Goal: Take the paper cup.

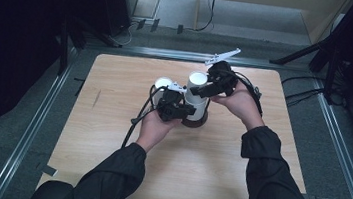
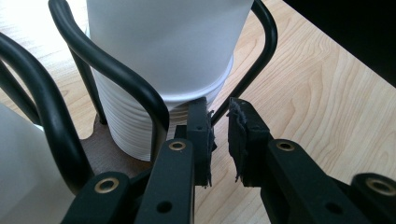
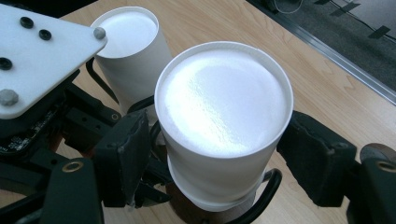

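A black wire rack [image 2: 116, 74] on a brown base [image 1: 197, 123] holds two stacks of upturned white foam cups. The taller stack [image 1: 197, 89] stands at the right and the shorter stack [image 1: 163, 83] at the left. My left gripper [image 2: 220, 140] sits low at the rack's near side, its jaws nearly together on a wire [image 2: 243, 79] that runs down between their tips. My right gripper [image 3: 210, 154] straddles the top cup [image 3: 224, 102] of the taller stack. Its right pad [image 3: 313, 158] is at the cup's wall and a thin gap shows at the left pad [image 3: 126, 154].
The rack stands mid-table on a light wooden tabletop [image 1: 181, 170]. The left gripper's white plate [image 3: 42, 51] lies close beside the right gripper's left jaw. Metal rails [image 1: 36, 124] border the table, and cables lie on the floor at the right [image 1: 306, 94].
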A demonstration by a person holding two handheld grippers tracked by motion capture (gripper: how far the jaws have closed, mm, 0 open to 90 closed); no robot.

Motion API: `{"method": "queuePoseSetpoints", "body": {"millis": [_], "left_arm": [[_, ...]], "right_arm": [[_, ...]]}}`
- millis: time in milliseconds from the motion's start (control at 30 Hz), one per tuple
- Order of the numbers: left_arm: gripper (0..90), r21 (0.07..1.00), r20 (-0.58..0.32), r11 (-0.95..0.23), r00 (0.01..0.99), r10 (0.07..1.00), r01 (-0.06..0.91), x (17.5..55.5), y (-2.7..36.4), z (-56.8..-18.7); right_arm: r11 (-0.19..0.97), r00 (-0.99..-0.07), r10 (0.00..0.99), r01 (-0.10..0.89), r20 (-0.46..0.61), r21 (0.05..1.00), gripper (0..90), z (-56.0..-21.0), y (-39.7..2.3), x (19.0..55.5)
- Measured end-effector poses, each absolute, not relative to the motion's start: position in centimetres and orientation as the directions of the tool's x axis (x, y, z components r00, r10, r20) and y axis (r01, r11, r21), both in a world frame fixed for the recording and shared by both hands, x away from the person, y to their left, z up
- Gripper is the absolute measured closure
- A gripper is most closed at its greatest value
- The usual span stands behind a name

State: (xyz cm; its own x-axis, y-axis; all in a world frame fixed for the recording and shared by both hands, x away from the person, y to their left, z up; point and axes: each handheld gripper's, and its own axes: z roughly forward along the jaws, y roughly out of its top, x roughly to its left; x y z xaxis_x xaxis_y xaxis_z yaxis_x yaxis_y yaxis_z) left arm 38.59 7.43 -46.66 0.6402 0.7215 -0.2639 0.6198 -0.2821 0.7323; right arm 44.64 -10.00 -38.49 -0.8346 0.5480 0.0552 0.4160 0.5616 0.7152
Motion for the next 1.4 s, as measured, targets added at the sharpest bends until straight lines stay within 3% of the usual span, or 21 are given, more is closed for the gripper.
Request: {"method": "queuePoseSetpoints", "body": {"millis": [567, 1400], "left_arm": [[79.1, 0.734, -0.262, -0.284, 0.643, 0.72, 0.617, 38.6, 7.4, -46.7], [78.8, 0.74, -0.256, -0.285, 0.647, 0.718, 0.609, 38.5, 7.1, -46.8]], "right_arm": [[0.602, -0.837, 0.547, 0.405, 0.014, 0.689, 32.0, -37.9, -9.3, 45.0], [0.561, -0.837, 0.547, 0.381, 0.017, 0.735, 32.5, -31.1, -10.4, 43.2]]}}
